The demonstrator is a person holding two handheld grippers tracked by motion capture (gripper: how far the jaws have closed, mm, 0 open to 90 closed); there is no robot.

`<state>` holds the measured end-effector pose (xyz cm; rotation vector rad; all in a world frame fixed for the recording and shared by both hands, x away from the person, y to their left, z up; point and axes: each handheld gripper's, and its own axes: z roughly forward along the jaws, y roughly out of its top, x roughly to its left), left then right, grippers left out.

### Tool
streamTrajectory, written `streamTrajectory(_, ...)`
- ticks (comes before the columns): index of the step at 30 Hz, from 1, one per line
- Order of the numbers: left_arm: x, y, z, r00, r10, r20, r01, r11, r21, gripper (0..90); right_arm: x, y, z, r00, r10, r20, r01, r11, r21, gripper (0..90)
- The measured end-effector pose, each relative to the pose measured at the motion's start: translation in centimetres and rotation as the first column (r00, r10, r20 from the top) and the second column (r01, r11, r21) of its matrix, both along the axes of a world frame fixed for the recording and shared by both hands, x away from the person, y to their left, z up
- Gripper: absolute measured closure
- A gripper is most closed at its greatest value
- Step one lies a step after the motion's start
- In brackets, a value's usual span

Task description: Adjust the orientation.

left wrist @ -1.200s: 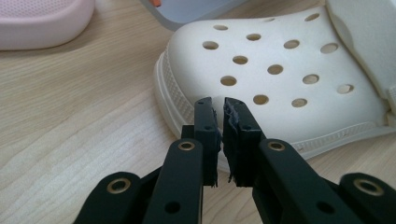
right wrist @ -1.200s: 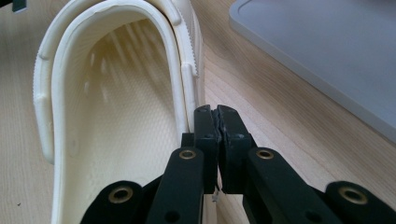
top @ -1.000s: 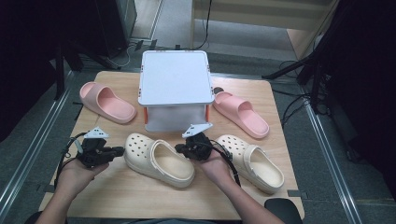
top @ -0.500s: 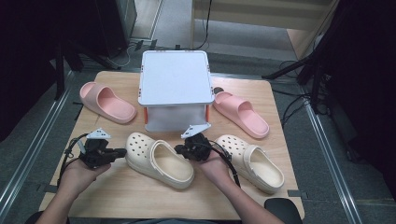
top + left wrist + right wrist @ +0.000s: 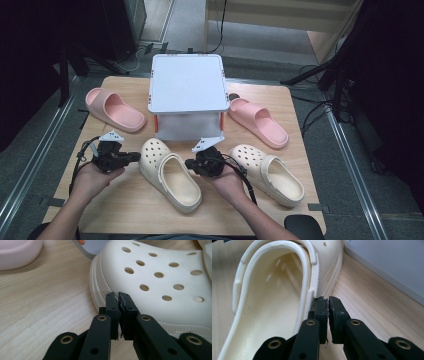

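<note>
A cream clog (image 5: 170,172) lies on the wooden table (image 5: 280,100), toe toward a white box (image 5: 186,90). My left gripper (image 5: 134,156) lies at the clog's left side. In the left gripper view the gripper (image 5: 117,297) sits against the holed toe (image 5: 155,277), and its jaws have just closed together with nothing between them. My right gripper (image 5: 190,164) rests at the clog's right side. In the right gripper view this gripper (image 5: 327,300) is shut and empty beside the ribbed sole edge (image 5: 319,282).
A second cream clog (image 5: 267,172) lies to the right of my right hand. Pink slides lie at the far left (image 5: 114,109) and far right (image 5: 257,121) of the box. The box stands close behind the clog's toe (image 5: 392,262).
The left gripper has crept slightly toward the clog's toe. The right hand and all the shoes are where they were.
</note>
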<state>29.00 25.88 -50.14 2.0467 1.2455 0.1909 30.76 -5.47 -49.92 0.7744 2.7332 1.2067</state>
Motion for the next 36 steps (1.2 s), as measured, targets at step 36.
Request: streamTrajectory(36,4.0,-4.4,-0.4,0.9902,-0.14,0.002,0.14,0.9895,0.037,82.8,-2.4,-1.1,-0.8,0.9986,-0.051,-0.015,0.051,0.999,0.002,81.2)
